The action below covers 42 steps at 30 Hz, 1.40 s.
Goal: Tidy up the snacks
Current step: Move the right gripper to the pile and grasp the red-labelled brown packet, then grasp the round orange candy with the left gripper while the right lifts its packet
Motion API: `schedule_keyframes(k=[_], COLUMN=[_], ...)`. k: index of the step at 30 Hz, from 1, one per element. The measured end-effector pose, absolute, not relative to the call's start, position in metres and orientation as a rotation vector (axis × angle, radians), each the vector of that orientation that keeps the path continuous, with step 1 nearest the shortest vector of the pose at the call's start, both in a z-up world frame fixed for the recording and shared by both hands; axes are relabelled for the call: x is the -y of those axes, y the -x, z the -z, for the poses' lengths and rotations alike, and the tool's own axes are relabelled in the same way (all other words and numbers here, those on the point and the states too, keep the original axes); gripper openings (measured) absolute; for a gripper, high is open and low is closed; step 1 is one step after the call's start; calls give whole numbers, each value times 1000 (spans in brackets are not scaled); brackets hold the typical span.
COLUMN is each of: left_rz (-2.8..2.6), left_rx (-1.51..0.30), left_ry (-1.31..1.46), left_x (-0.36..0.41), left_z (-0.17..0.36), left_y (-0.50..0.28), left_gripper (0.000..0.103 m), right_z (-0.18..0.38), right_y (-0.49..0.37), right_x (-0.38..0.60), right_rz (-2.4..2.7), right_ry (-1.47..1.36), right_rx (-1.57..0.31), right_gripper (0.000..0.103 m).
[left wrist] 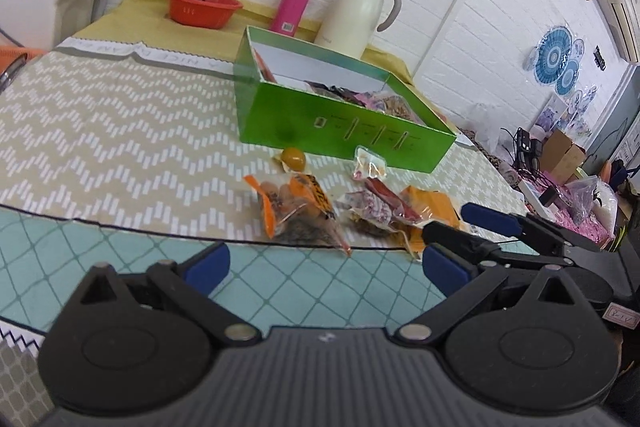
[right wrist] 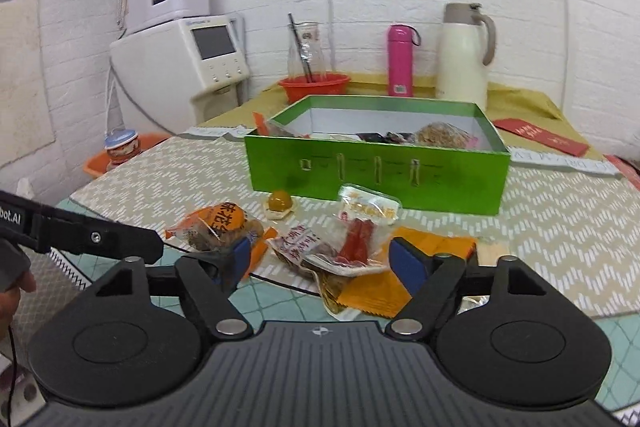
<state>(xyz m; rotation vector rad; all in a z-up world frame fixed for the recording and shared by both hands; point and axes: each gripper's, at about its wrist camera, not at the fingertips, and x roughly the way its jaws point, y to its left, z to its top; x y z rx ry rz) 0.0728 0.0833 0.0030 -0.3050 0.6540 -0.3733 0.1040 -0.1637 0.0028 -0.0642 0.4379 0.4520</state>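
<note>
Both the left gripper (left wrist: 326, 265) and right gripper (right wrist: 318, 261) hang spread and empty above the teal mat (left wrist: 312, 287); beyond, on the chevron cloth (left wrist: 120, 131), lie perhaps five loose snack packets (right wrist: 340, 247); then one green box (right wrist: 376, 163) holding more; farthest, one red basin (right wrist: 314, 87), two flasks, white brick wall.
</note>
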Motion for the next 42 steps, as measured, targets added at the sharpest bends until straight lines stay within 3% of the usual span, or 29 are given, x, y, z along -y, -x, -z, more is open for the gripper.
schedule_keyframes(k=[1,2,4,13,19,24,26,28,30,31,42], left_rz=[370,366,358,401,435,449,450,448,450,451,459], left_rx=[-651,-646,-640,-647,-640,-624,-621,-626,-633,-634,-674], left_ry=[307,310,321,321,299,310,302,304,314,318,276], left_x=[-85,-87,-91,-90,-82,-81,-79,-77,-76,-76,-71], left_z=[-3,-3,-2,-1,-5,-12,-13,-13,-12,-12,-26], left_y=[-73,-73,-72,-83,-80,-82,-83,-86,-87,-88,-149], left_gripper=[102,102,102,101,101,101,101,101,101,101,101], right_z=[-3,-2,1,10,13,19,21,21,22,21,19], right_y=[-106,-108,-108,-118,-138,-147,-147,-147,-145,-142,-93], right_x=[158,153,147,146,139,135,134,134,134,134,138], right_rz=[-471,-495,-542,-513,-513,-516,-535,-538,-518,-512,-531], right_ry=[102,126,149,159,184,205,205,208,221,231,170], right_rx=[-458,-478,-517,-512,-497,-489,-510,-518,-534,-537,-579], right_gripper=[88,61,52,53,60,80,98,96,72,69,69])
